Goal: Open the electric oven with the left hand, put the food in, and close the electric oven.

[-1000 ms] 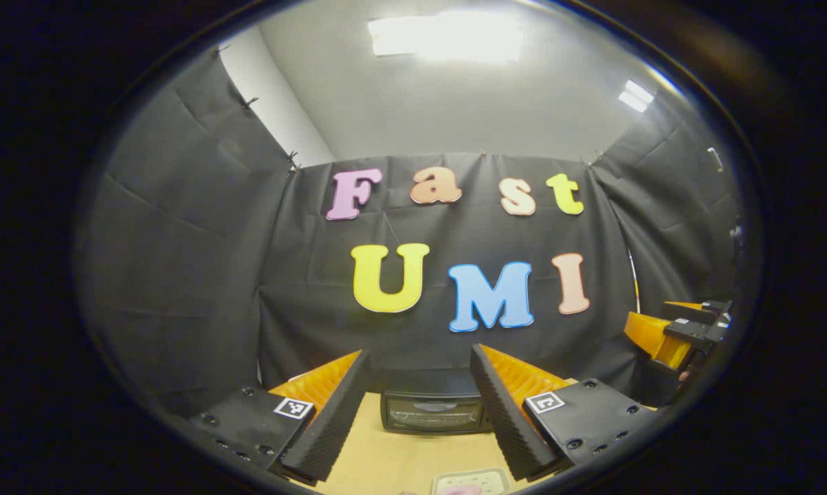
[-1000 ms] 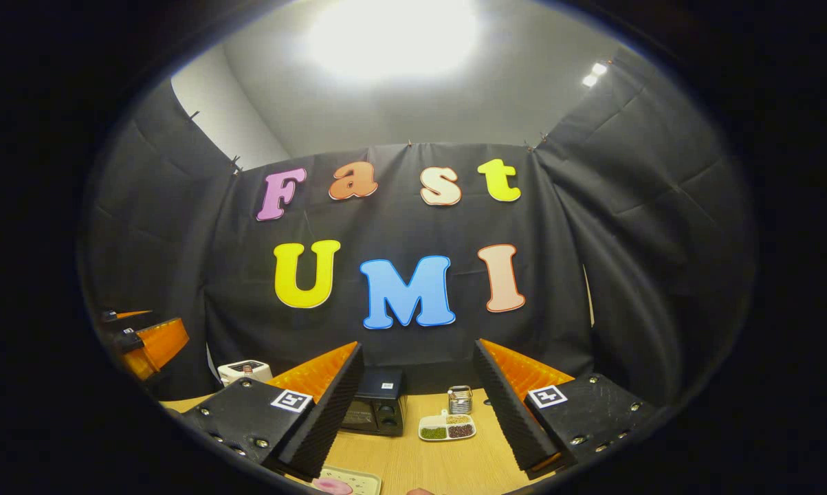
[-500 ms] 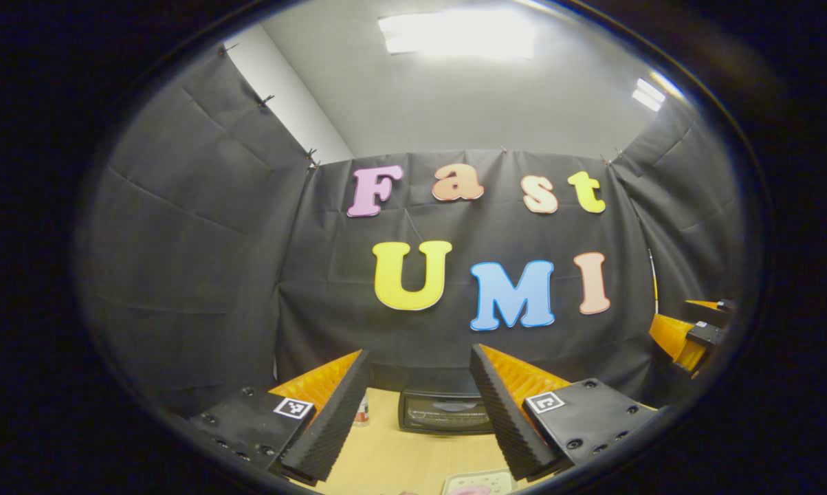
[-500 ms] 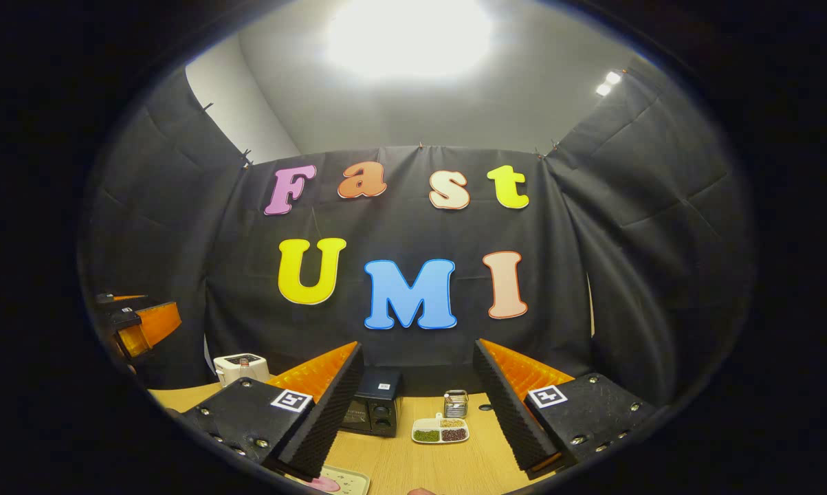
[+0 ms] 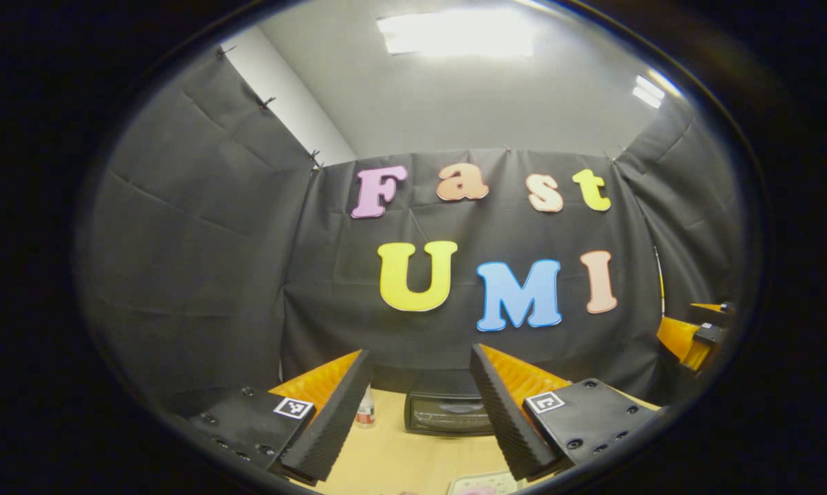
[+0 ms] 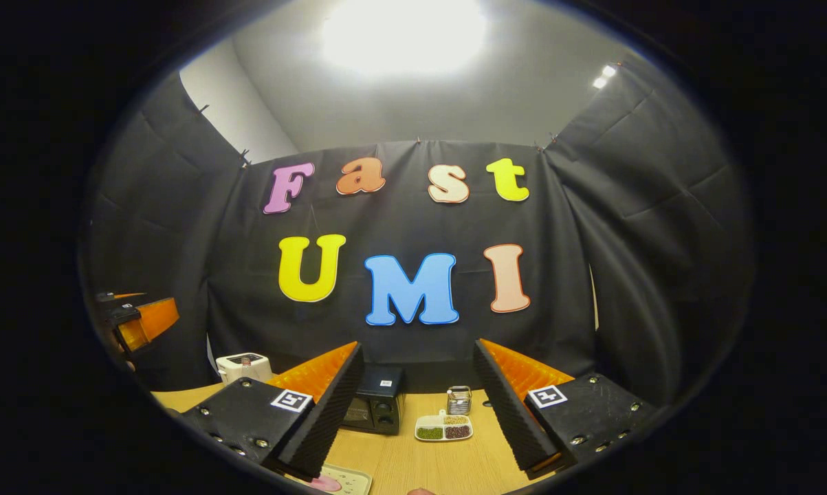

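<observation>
The black electric oven [image 5: 447, 414] stands at the back of the wooden table, door closed, straight ahead between the fingers of my left gripper [image 5: 418, 354], which is open, empty and well short of it. A pale tray with pink food [image 5: 485, 487] lies at the near table edge. In the right gripper view the oven [image 6: 375, 407] sits left of centre and the food tray [image 6: 332, 480] lies low under the left finger. My right gripper [image 6: 418, 347] is open and holds nothing. Each gripper also appears far off in the other's view, the right one [image 5: 693, 337] and the left one [image 6: 138, 322].
A small bottle [image 5: 366, 411] stands left of the oven. A divided dish of beans [image 6: 444, 428] and a metal holder [image 6: 459, 399] sit right of it. A white appliance [image 6: 245, 366] stands at the back left. Bare wooden table [image 6: 440, 467] lies in front.
The left gripper view has swung slightly left: the oven has slid right between the fingers and the small bottle has come into sight. The right gripper has barely moved.
</observation>
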Demonstrator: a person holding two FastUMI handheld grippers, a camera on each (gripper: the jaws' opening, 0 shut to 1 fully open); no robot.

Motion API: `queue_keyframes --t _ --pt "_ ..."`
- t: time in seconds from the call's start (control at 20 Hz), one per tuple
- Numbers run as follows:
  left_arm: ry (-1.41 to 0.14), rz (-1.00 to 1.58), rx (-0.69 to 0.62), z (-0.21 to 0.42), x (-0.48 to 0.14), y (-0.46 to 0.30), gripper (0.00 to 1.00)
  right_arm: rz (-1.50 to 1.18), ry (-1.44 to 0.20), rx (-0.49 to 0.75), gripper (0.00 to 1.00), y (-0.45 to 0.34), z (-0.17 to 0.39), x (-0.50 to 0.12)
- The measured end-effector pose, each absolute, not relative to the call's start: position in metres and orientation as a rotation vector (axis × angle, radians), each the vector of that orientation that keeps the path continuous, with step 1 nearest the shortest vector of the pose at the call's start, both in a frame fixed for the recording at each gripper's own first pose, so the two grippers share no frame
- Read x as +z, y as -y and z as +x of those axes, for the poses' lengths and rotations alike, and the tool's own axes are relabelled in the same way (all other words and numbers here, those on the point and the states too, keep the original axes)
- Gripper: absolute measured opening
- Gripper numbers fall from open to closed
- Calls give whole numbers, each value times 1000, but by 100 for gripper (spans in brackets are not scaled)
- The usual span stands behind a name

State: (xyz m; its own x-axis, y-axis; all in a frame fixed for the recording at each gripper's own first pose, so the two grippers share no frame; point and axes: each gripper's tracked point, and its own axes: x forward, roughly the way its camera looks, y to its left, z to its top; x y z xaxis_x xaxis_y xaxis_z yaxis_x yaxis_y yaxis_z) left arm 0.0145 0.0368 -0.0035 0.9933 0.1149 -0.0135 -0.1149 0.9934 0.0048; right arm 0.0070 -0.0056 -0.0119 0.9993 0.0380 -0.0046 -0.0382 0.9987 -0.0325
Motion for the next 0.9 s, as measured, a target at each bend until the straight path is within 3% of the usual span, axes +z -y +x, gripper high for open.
queue_keyframes --t 0.3,0.35,0.45,0.5,0.9 --pt "-4 4 102 16 -7 -19 95 -29 -28 51 98 15 5 -29" --pt "-4 13 94 18 -10 -16 100 -22 -36 54 98 18 5 -32" --pt "-7 25 89 25 -17 -9 96 -4 -44 62 98 22 4 -40" --pt "-9 25 85 29 -21 -6 100 6 -39 67 98 21 4 -41" --pt "-51 37 44 129 -72 -11 100 -27 -45 46 98 20 23 -53"
